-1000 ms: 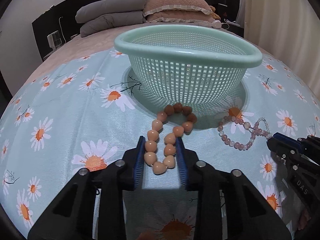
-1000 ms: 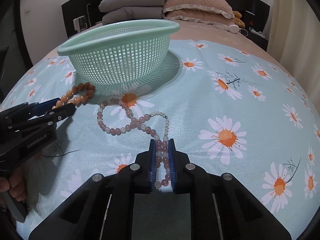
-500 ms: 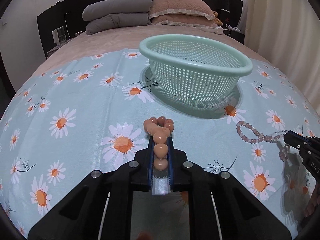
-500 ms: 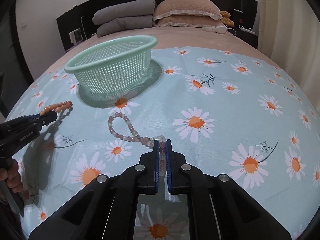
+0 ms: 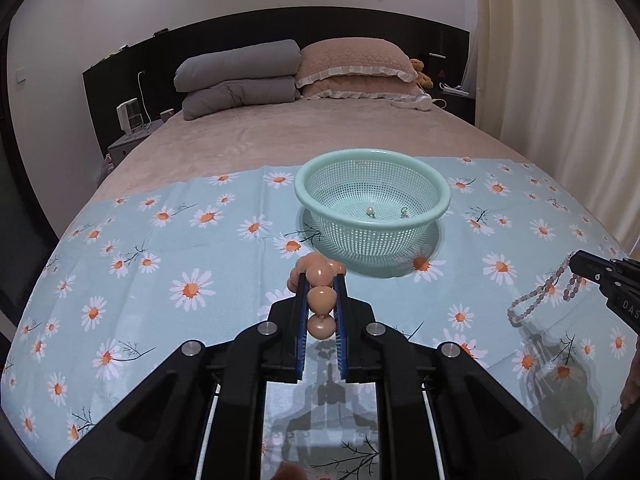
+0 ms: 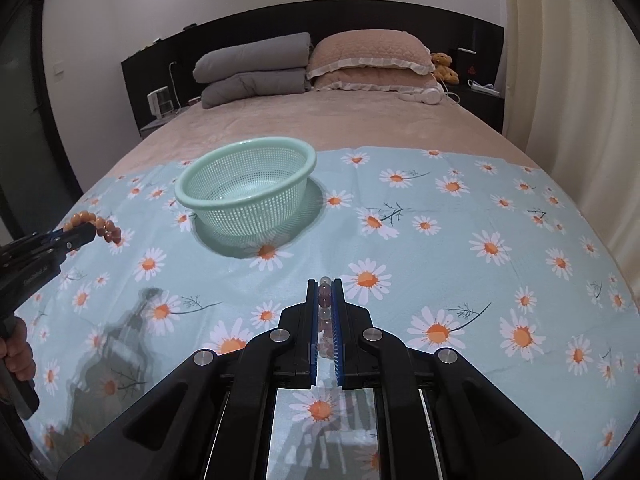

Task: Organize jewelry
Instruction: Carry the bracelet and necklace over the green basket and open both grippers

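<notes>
Both bead strings, lying on the daisy cloth a second ago, are now hanging in the air, lifted clear.

Left gripper [image 5: 320, 312] jaws are clenching the orange bead bracelet [image 5: 318, 276], the big beads wedged in a row between the blue pads so the loop is dangling ahead of the tips, just short of the green mesh basket [image 5: 372, 160]. Right gripper [image 6: 325, 312] jaws are pinching the pink bead necklace [image 5: 538, 300], its loop drooping free above the daisy cloth [image 6: 460, 240] near the cloth's right edge. Two small pearl pieces [image 5: 370, 211] are already lying in the basket, which is sitting toward the cloth's far edge on the bed [image 5: 320, 136], so both strings are probably heading there next.
</notes>
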The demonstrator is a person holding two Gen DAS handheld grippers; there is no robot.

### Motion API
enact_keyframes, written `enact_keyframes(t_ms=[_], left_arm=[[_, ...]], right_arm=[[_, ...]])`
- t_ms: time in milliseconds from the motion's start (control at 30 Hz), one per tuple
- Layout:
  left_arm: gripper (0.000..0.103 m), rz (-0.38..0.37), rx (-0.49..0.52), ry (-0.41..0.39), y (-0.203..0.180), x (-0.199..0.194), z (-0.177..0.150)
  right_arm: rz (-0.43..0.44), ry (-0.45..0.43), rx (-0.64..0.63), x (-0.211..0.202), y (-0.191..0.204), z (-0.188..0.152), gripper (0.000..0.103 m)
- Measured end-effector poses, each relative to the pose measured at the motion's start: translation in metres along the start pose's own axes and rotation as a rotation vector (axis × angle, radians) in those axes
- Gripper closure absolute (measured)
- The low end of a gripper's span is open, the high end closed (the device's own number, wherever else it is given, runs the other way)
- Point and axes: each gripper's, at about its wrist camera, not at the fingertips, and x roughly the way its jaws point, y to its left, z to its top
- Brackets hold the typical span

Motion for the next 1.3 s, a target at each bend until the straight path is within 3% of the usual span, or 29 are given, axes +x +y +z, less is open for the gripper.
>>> enact_keyframes(t_ms=[300,500,1300], left_arm=[[0.091,0.014,0.013,-0.041,0.000,-0.039,0.021],[0.091,0.021,0.019,-0.053,0.002,-0.038,0.044],[0.091,-0.029,0.082,-0.016,-0.026,0.104,0.104]], right_arm=[[0.035,-0.052,-0.012,-0.038,0.005,0.029,0.097],[0.043,-0.077,-0.033,-0.039,0.010,0.057,0.097],[0.115,-0.110,-0.133,0.077,0.037,0.141,0.097]])
